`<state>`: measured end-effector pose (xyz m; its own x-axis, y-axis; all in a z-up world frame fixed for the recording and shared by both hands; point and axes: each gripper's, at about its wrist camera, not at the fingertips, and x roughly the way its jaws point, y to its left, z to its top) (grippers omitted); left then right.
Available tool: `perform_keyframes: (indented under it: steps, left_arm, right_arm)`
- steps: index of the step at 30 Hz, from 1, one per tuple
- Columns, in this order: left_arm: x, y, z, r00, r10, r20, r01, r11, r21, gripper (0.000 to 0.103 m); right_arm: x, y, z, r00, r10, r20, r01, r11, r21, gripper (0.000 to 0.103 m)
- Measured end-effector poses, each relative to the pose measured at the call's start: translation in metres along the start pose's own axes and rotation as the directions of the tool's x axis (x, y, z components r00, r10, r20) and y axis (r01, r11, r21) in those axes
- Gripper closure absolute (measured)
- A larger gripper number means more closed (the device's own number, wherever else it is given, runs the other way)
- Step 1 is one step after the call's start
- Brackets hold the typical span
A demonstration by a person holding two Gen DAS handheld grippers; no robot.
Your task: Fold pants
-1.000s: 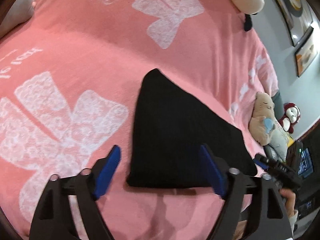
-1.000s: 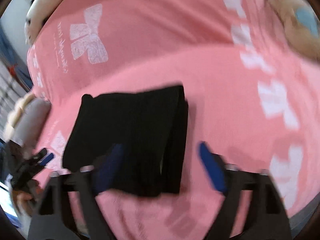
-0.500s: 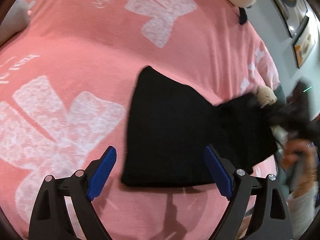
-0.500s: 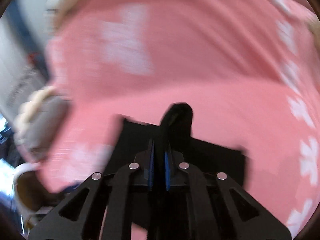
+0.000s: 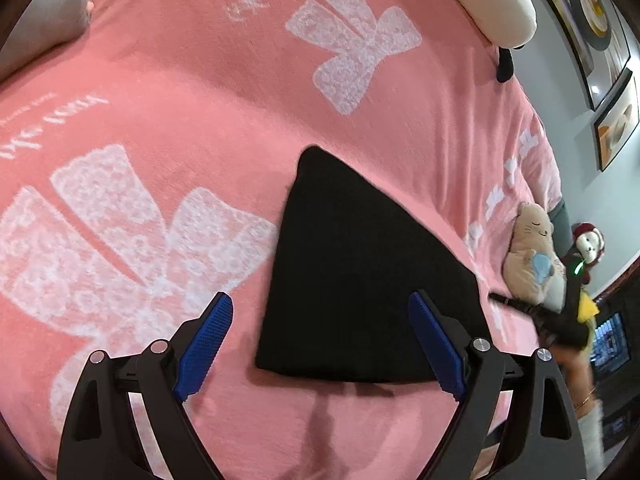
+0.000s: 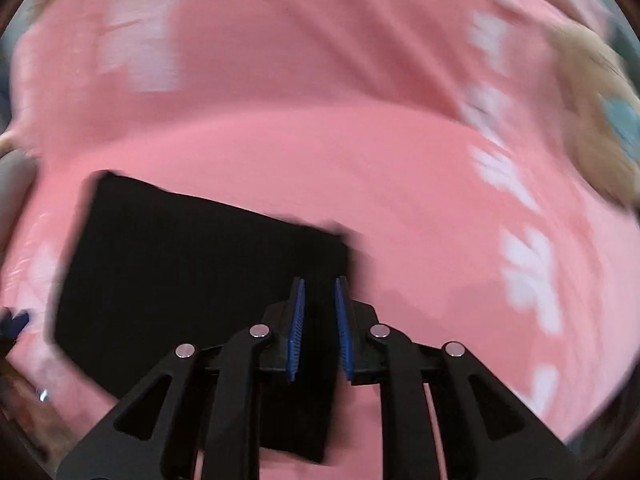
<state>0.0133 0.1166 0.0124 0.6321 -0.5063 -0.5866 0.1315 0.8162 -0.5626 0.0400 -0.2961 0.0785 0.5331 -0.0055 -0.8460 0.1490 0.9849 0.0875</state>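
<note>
Black pants [image 5: 360, 288], folded into a flat packet, lying on pink bed blanket [image 5: 200, 120] near bed's foot edge. Left tongs [image 5: 320, 344] spread wide, empty, above them; right tongs [image 6: 320, 324] narrowed, gripping nothing visible.

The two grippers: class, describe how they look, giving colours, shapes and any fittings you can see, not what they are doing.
The left gripper and the right gripper look alike: matte black frames of angular linkage arms with triangular cut-outs, joined by round silver pivot pins. Each finger ends in a bright blue pad with a ribbed, textured face. No cables, labels or sleeves show on either frame.
</note>
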Motion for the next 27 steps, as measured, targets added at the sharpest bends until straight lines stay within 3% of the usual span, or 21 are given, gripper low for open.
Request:
perform_keyframes:
  steps: [2,4,9,15,18,20,24,27]
  left_arm:
    - [0.005,-0.001,-0.001,1.000,-0.004,-0.014,0.004,1.000,-0.011,0.016]
    - [0.008,-0.003,-0.001,1.000,-0.007,-0.016,0.006,1.000,-0.020,0.016]
    - [0.017,-0.013,-0.002,1.000,-0.017,-0.019,0.016,1.000,-0.026,0.016]
    - [0.030,-0.025,-0.007,0.999,-0.012,-0.034,0.011,1.000,-0.017,0.016]
    - [0.035,-0.031,-0.008,0.999,-0.015,-0.048,0.015,1.000,-0.007,0.016]
    - [0.037,-0.034,-0.008,0.998,-0.025,-0.052,0.025,1.000,-0.006,0.016]
    - [0.035,-0.035,-0.007,0.999,-0.030,-0.040,0.030,1.000,0.000,0.016]
    - [0.037,-0.031,-0.006,0.999,-0.023,-0.047,0.023,1.000,-0.013,0.016]
  right_arm:
    - [-0.012,-0.020,-0.014,0.990,0.137,0.015,-0.138,0.985,0.099,0.076]
    - [-0.021,-0.022,-0.022,0.976,0.212,0.040,-0.216,0.966,0.143,0.054]
    - [-0.006,0.001,-0.050,0.947,0.321,-0.025,-0.315,0.939,0.141,0.053]
    - [0.011,0.021,-0.056,0.947,0.321,0.029,-0.321,0.934,0.155,0.051]
    - [0.008,0.027,-0.047,0.941,0.338,0.032,-0.340,0.934,0.109,0.086]
    - [-0.015,0.026,-0.033,0.925,0.373,0.076,-0.379,0.921,0.086,0.090]
    - [-0.070,0.023,-0.017,0.935,0.306,0.177,-0.310,0.951,-0.008,0.090]
    - [-0.033,0.008,-0.030,0.988,0.100,0.114,-0.100,0.995,-0.009,0.084]
